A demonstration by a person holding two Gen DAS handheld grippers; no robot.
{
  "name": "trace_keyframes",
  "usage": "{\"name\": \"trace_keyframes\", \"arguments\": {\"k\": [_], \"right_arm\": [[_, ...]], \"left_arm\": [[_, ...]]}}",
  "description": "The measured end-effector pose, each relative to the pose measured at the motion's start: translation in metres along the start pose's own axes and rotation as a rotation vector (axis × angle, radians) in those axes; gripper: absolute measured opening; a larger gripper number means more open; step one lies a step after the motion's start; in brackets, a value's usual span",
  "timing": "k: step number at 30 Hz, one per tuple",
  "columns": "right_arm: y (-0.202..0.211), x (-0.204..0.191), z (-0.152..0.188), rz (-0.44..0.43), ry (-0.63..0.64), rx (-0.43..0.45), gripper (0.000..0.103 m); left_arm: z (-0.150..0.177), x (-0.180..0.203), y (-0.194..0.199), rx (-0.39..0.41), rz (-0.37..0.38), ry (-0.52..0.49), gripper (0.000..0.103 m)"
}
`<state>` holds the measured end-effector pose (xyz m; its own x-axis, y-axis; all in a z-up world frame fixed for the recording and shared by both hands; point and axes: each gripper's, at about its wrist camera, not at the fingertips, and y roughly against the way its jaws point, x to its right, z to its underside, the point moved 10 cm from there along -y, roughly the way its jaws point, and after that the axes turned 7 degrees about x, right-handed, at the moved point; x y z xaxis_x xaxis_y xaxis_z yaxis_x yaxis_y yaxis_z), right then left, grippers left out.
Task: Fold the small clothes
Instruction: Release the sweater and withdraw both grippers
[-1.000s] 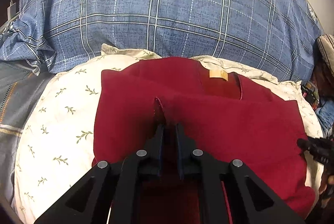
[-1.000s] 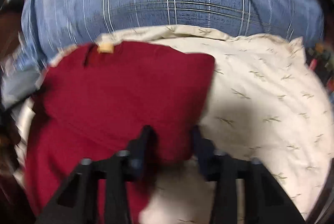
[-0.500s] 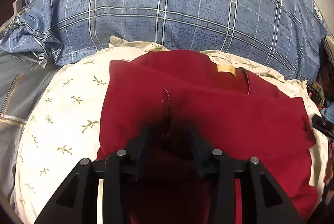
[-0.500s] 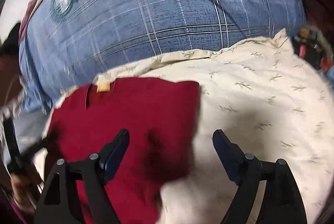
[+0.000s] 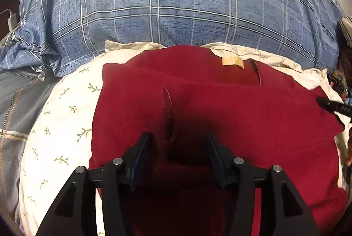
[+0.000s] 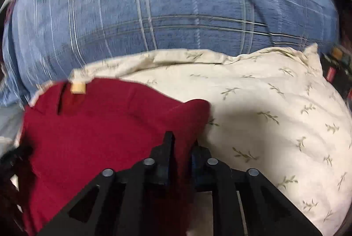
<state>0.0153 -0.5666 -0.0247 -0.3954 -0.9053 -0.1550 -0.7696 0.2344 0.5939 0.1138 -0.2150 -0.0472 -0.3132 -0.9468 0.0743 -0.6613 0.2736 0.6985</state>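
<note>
Since a second ago the left gripper (image 5: 179,155) let go of the pinched ridge of the dark red shirt (image 5: 220,117), and its jaws had just been opening, standing half apart over the cloth without pressing it. Meanwhile the right gripper (image 6: 181,148) had just been closing and was clamped narrow on the shirt's edge at about 6 o'clock. That shirt lay folded on a cream leaf-print pillow (image 6: 275,117), with a blue plaid duvet (image 5: 176,5) behind at 12 o'clock.
</note>
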Motion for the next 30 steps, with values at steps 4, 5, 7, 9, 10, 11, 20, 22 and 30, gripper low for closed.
{"name": "trace_keyframes", "arguments": {"k": [4, 5, 7, 9, 10, 11, 20, 22, 30], "right_arm": [[0.045, -0.017, 0.013, -0.075, 0.029, 0.027, 0.029], [0.051, -0.027, 0.024, -0.091, 0.074, 0.008, 0.029], [0.053, -0.036, 0.043, -0.069, 0.157, -0.026, 0.027], [0.046, -0.031, 0.059, 0.001, 0.216, -0.045, 0.024], [0.04, -0.03, 0.062, 0.01, 0.219, -0.041, 0.024], [0.041, -0.029, 0.061, 0.012, 0.216, -0.03, 0.024], [0.1, -0.052, 0.066, -0.097, 0.121, 0.013, 0.058], [0.113, -0.053, 0.077, -0.122, 0.102, 0.013, 0.062], [0.135, -0.047, 0.127, -0.149, 0.052, -0.039, 0.068]], "left_arm": [[0.002, -0.003, 0.009, -0.005, 0.008, 0.013, 0.052], [0.003, -0.004, 0.012, -0.004, 0.008, 0.02, 0.052], [0.006, -0.008, 0.019, -0.004, -0.004, 0.029, 0.052], [0.009, -0.009, 0.026, -0.003, -0.021, 0.027, 0.052], [0.012, -0.01, 0.032, 0.0, -0.03, 0.025, 0.052], [0.014, -0.011, 0.037, 0.001, -0.038, 0.024, 0.052], [0.041, -0.017, 0.094, 0.012, -0.078, 0.017, 0.058], [0.047, -0.017, 0.107, 0.022, -0.079, 0.01, 0.063], [0.077, -0.023, 0.145, 0.024, -0.08, 0.006, 0.067]]}}
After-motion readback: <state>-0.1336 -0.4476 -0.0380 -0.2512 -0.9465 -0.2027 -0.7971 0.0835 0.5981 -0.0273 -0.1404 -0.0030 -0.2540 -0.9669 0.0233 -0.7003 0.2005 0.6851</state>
